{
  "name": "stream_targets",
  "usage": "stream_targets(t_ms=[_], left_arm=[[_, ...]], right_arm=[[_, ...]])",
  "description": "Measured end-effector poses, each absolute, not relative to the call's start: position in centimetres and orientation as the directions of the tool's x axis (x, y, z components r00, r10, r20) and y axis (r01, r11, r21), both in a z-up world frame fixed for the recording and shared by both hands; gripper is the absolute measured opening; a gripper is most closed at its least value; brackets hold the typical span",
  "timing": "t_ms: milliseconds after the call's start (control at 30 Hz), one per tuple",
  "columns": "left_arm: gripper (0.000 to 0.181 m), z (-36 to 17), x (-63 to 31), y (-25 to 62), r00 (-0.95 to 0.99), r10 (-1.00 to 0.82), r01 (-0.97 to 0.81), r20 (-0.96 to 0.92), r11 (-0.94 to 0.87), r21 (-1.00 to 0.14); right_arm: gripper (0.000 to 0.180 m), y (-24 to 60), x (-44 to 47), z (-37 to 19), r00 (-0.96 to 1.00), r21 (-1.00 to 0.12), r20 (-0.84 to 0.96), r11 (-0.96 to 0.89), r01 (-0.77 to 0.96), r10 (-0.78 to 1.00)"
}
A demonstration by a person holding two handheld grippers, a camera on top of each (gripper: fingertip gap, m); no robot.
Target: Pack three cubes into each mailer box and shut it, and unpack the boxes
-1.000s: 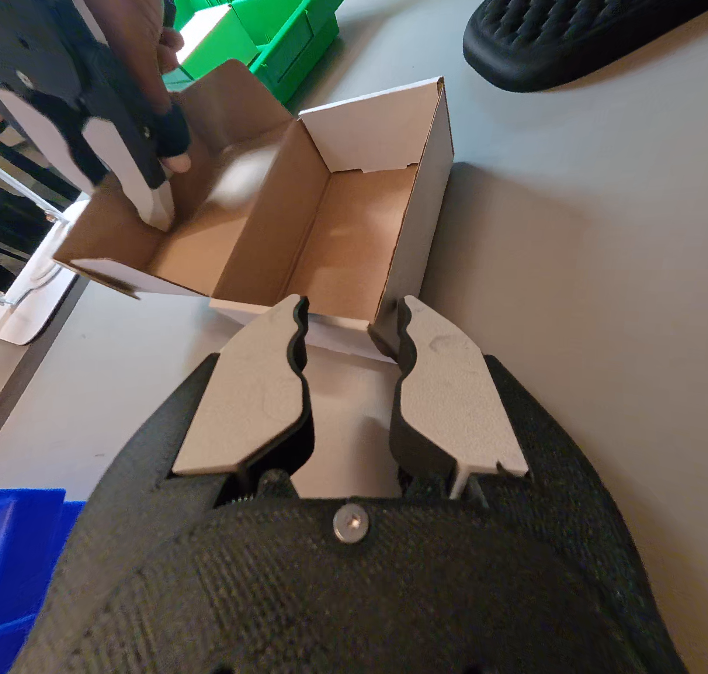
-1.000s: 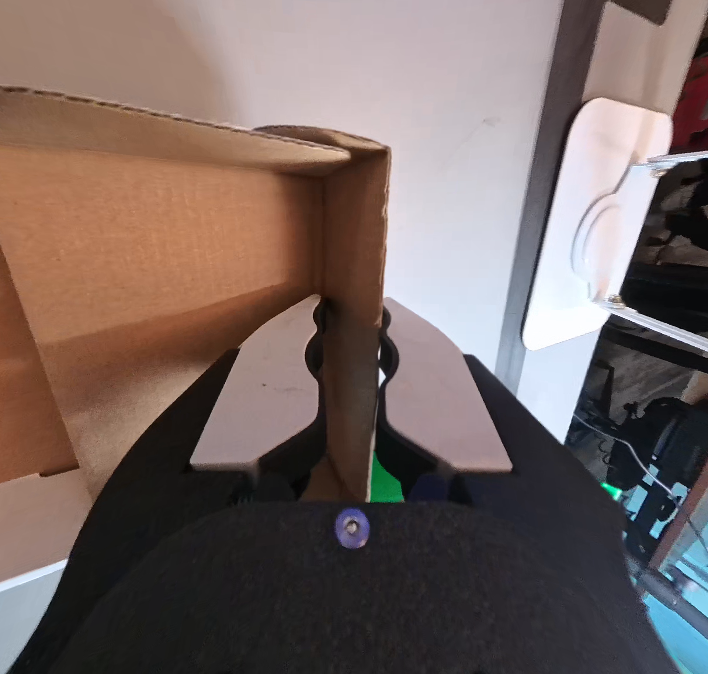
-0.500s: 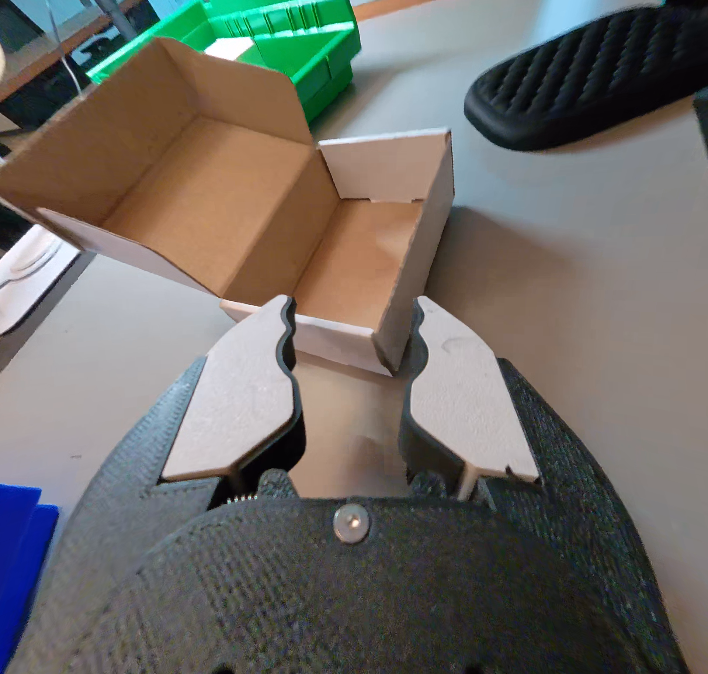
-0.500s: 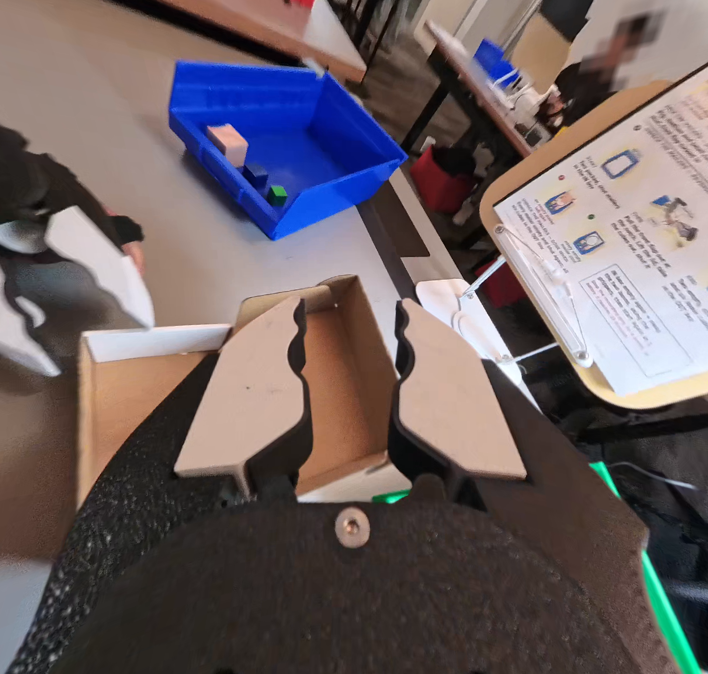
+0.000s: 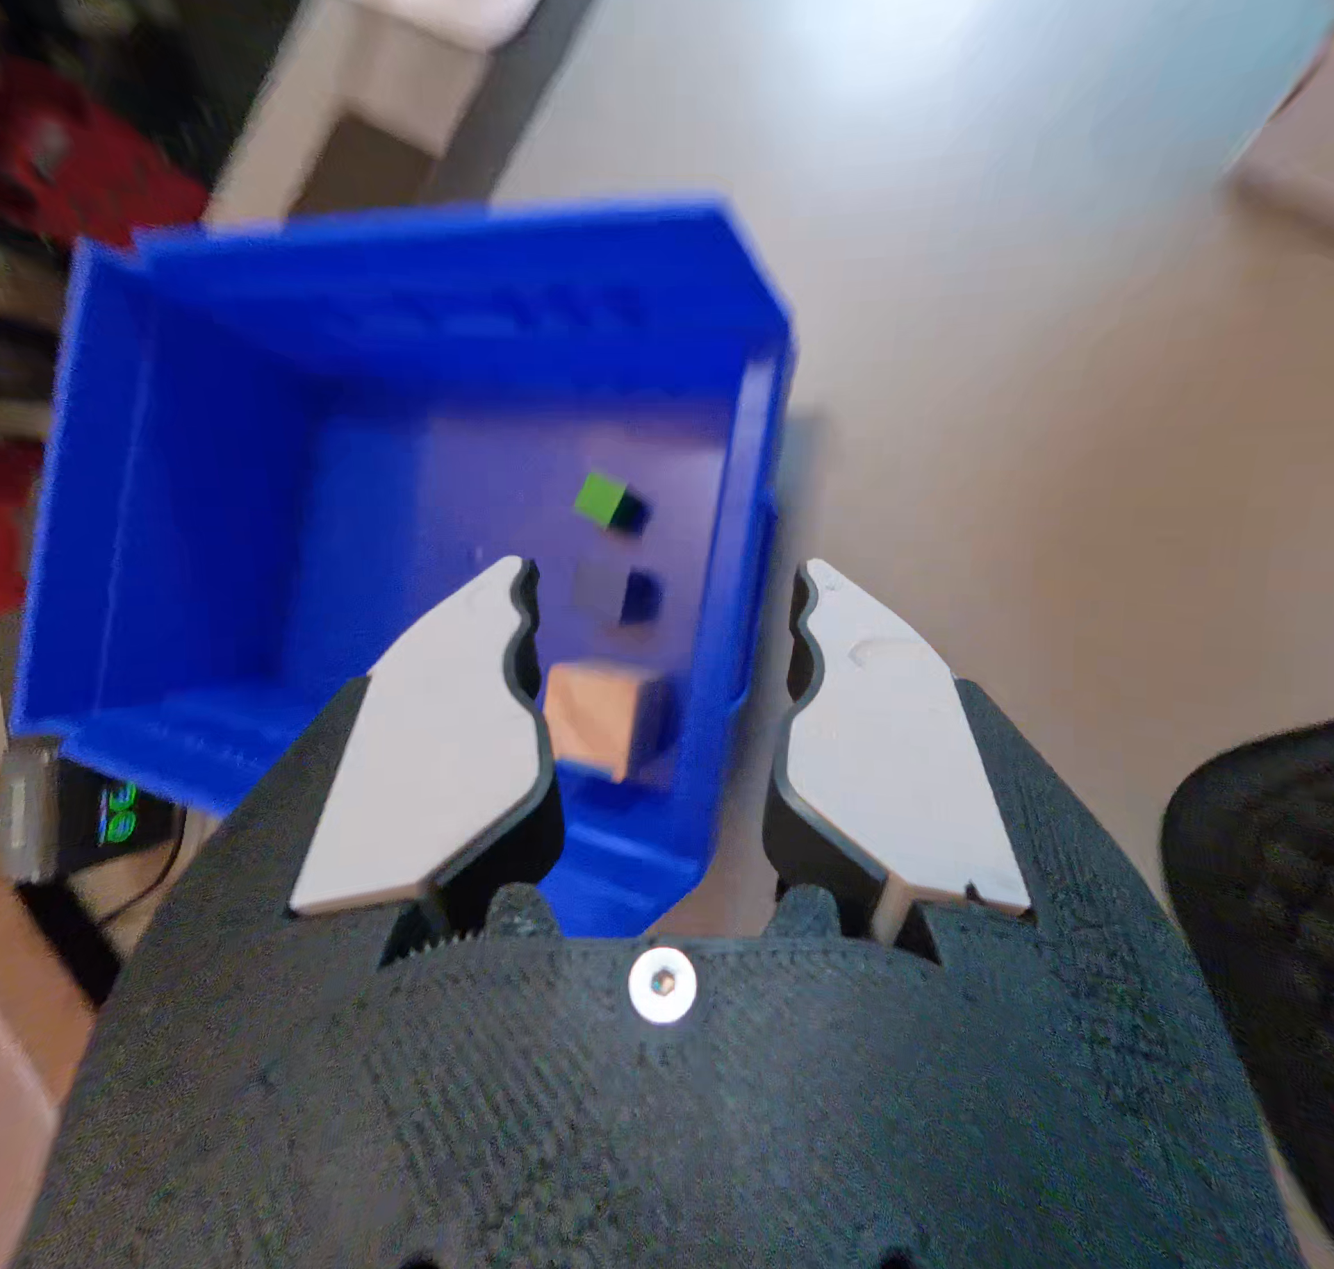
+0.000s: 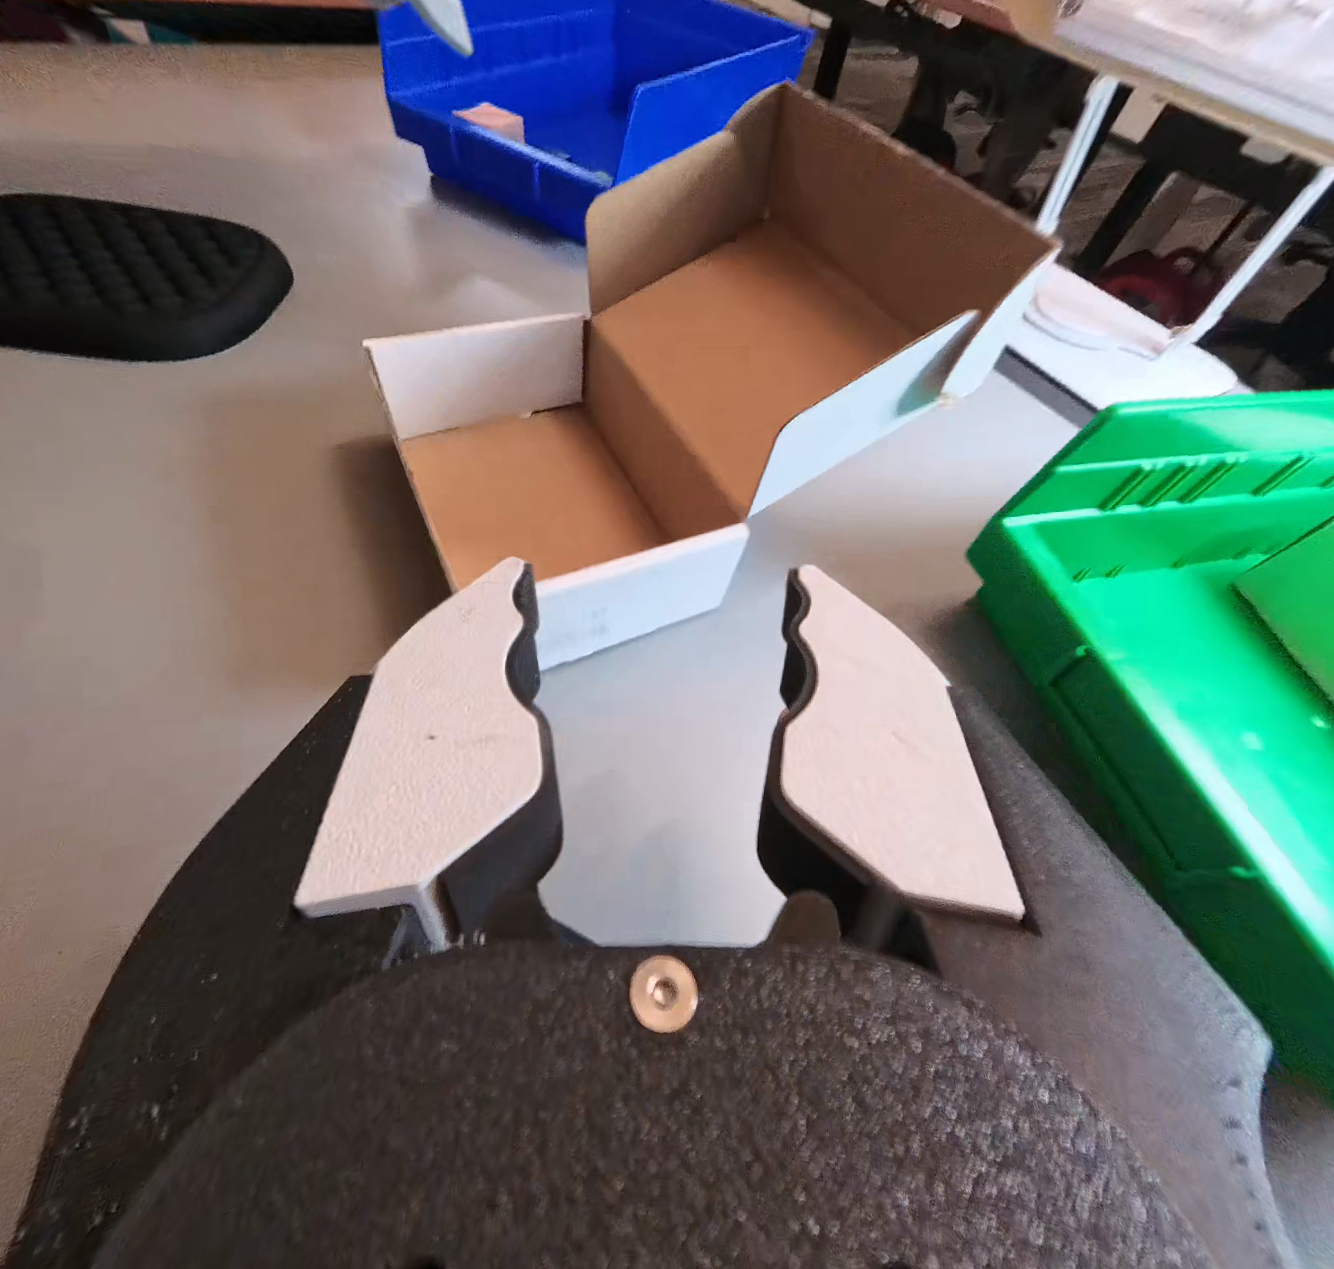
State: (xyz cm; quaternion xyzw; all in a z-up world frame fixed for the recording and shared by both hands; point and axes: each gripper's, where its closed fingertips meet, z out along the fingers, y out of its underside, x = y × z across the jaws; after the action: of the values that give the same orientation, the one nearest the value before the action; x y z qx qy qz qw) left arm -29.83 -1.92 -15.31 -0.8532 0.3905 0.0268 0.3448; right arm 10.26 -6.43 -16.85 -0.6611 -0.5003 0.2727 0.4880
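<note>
The left gripper [image 5: 660,578] hovered with fingers spread and empty over the blue bin [image 5: 216,484] holding green [image 5: 603,500], dark [image 5: 613,596] and tan [image 5: 599,718] cubes, while the right gripper [image 6: 660,585], fingers likewise spread, faced the open, empty mailer box [image 6: 650,440] on the desk [image 6: 180,513] beside a green bin [image 6: 1155,657].

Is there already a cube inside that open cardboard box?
No, the mailer box lies open with only bare brown cardboard inside, and the cubes sit in the blue bin.
</note>
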Motion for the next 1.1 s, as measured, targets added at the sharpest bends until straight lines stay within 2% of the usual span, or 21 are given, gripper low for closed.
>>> stream_targets(t_ms=[100,267,367,500,633,733,900,1100], left_arm=[[0.068,-17.7,-34.0,-1.7,0.681,-0.677,-0.728,-0.28,-0.585,-0.358],[0.067,-20.5,-37.2,-2.4,0.667,-0.726,-0.743,-0.168,-0.664,-0.08],[0.061,-21.5,-38.2,-2.3,0.673,-0.727,-0.732,-0.133,-0.681,0.015],[0.051,-22.5,-38.5,-2.2,0.684,-0.724,-0.719,-0.088,-0.69,0.081],[0.044,-23.3,-38.4,-2.2,0.709,-0.704,-0.698,-0.038,-0.709,0.098],[0.041,-22.7,-38.1,-1.5,0.72,-0.692,-0.69,-0.04,-0.721,0.059],[0.041,-17.2,-35.1,-0.3,0.677,-0.727,-0.734,-0.114,-0.678,-0.041],[0.041,-10.4,-25.4,-2.6,0.506,-0.85,-0.863,-0.145,-0.495,-0.105]], right_arm=[[0.069,-7.2,9.8,-17.8,0.32,-0.918,0.103,-0.034,0.395,0.942],[0.07,-7.5,9.6,-17.9,0.298,-0.914,0.104,-0.027,0.404,0.949],[0.07,-7.5,9.9,-17.9,0.305,-0.92,0.097,-0.031,0.39,0.947],[0.068,-7.6,10.1,-18.0,0.31,-0.925,0.089,-0.038,0.379,0.947],[0.067,-7.5,10.3,-18.0,0.314,-0.928,0.086,-0.039,0.371,0.946],[0.066,-7.5,10.3,-17.9,0.319,-0.929,0.094,-0.032,0.369,0.943],[0.065,-7.4,10.2,-18.2,0.317,-0.926,0.091,-0.037,0.376,0.944],[0.065,-7.7,9.7,-18.4,0.305,-0.919,0.105,-0.025,0.394,0.947]])
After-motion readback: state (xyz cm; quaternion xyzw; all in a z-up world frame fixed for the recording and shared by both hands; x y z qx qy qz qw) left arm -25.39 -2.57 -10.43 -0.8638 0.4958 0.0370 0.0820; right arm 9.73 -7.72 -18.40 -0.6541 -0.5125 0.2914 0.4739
